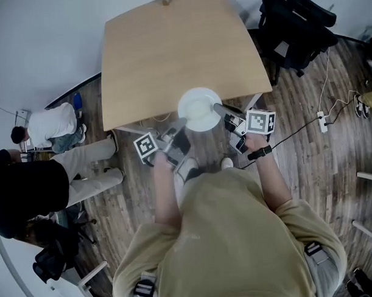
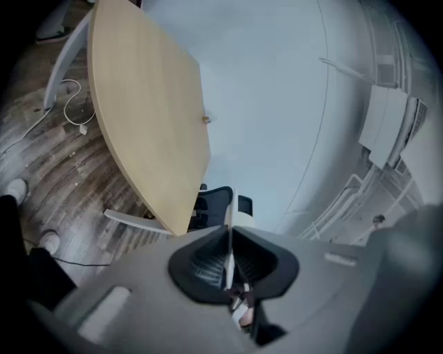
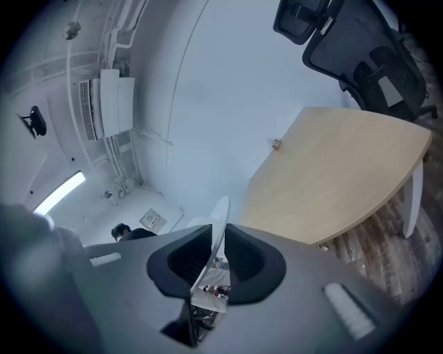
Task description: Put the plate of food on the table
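Gripping a white plate from both sides, at the centre of the head view. Left gripper clenched on the plate's lower-left rim, jaws almost together, with only the thin white edge pinched between the dark pads. Shows in the left gripper view as a narrow upright sliver rising out of the jaws. Right gripper clamped on the opposite rim, at the plate's right, jaws set slightly wider. Shows the rim there edge-on and slanting between the ribbed pads, pressed from both sides.

Looks round, shallow and plain white, with a pale, glossy middle; too washed out to tell what lies on it. Sits over the near edge of the light wooden table, part over the tabletop and part past its edge above the plank floor. Cannot tell whether resting on the wood or held just above it. Stands between the two marker cubes, both drawn in close to the holder's chest.

Black office chair at upper right, beside the table's far corner.
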`<state>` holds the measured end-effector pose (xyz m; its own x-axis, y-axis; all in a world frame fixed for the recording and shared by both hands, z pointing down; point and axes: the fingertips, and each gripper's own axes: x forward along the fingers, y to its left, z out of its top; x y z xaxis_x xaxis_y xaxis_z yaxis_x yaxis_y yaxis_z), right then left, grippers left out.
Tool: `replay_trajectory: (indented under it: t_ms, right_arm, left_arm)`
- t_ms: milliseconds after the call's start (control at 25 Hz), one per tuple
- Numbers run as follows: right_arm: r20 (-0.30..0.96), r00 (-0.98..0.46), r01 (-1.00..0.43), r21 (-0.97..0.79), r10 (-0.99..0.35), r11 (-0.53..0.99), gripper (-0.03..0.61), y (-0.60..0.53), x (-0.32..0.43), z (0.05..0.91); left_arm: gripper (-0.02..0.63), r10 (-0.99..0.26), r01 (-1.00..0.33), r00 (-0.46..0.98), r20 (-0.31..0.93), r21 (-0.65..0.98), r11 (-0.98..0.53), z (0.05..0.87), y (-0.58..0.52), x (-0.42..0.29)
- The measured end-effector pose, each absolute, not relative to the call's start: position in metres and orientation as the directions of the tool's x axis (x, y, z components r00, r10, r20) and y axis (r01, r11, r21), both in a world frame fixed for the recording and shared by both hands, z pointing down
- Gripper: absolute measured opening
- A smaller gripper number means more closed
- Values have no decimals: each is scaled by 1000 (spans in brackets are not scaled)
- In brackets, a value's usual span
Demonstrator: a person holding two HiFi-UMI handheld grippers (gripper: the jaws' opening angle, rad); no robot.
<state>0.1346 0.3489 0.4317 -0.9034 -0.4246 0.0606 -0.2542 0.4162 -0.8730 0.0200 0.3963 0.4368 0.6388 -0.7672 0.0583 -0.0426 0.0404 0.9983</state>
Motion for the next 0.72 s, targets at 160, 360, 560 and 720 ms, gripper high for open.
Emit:
replay_trajectory:
  t_ms: [160, 360, 560, 720]
  right_arm:
    - [67, -907, -257, -871, -417, 419, 63, 342, 143, 440]
    - [36, -915, -237, -855, -402, 461, 69, 348, 144, 450]
    - [-13, -904, -228, -830, -427, 509, 71, 343, 142, 452]
    - [-18, -891, -237, -833, -453, 500, 71, 320, 135, 453]
  left_arm:
    - [15, -764, -32, 641, 66, 998, 59, 448, 390, 27]
    - [15, -773, 3, 631, 67, 996, 89, 462, 395, 31]
    - [17, -768, 3, 638, 60, 997, 81, 469, 389, 27]
    - [17, -754, -16, 653, 62, 998, 69, 465, 363, 19]
